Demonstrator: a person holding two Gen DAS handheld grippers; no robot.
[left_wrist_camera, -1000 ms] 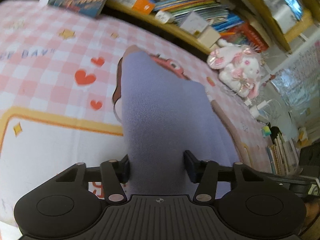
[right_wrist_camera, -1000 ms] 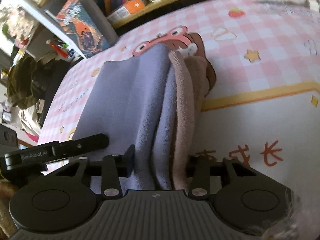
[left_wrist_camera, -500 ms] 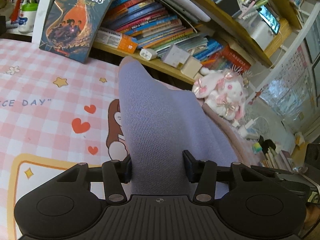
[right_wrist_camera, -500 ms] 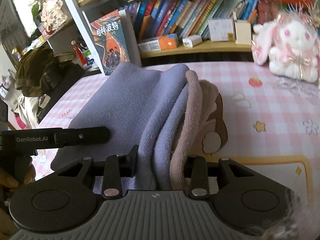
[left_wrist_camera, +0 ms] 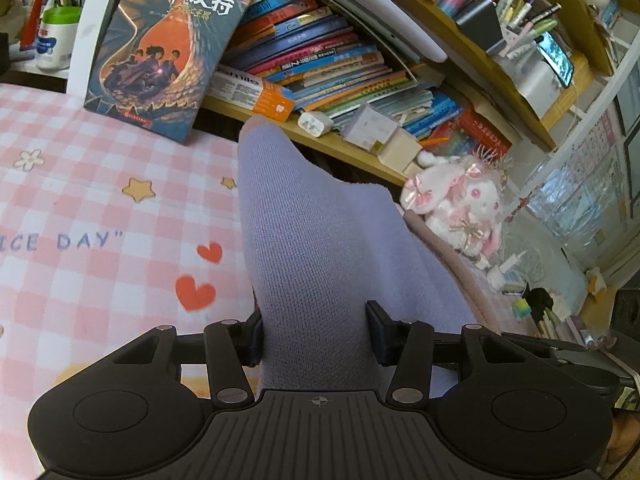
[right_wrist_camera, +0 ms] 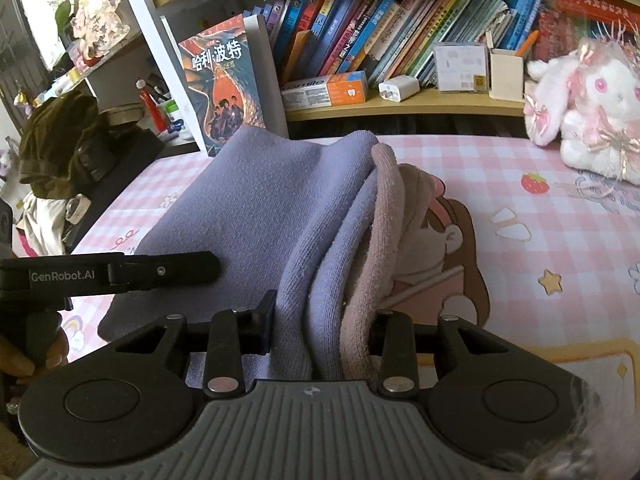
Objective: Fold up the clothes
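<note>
The lavender knit garment (left_wrist_camera: pixel 316 264), with a dusty-pink layer (right_wrist_camera: pixel 380 248) folded against it, is lifted in a thick bundle between the two grippers. The left gripper (left_wrist_camera: pixel 315 330) is clamped on a single lavender fold that rises ahead of its fingers. The right gripper (right_wrist_camera: pixel 320 326) pinches several bunched lavender and pink folds.

A second ago the cloth hung low over the pink checked cover (left_wrist_camera: pixel 92 208); both grippers have since tipped upward, bringing the bookshelf (right_wrist_camera: pixel 400 100) into view.

Left of the left gripper lies the cover's heart print; ahead leans a dragon-cover book (left_wrist_camera: pixel 168 44); to the right sits a white plush rabbit (left_wrist_camera: pixel 460 200). In the right wrist view, the left gripper's arm crosses the cloth's left side, and the rabbit sits far right.
</note>
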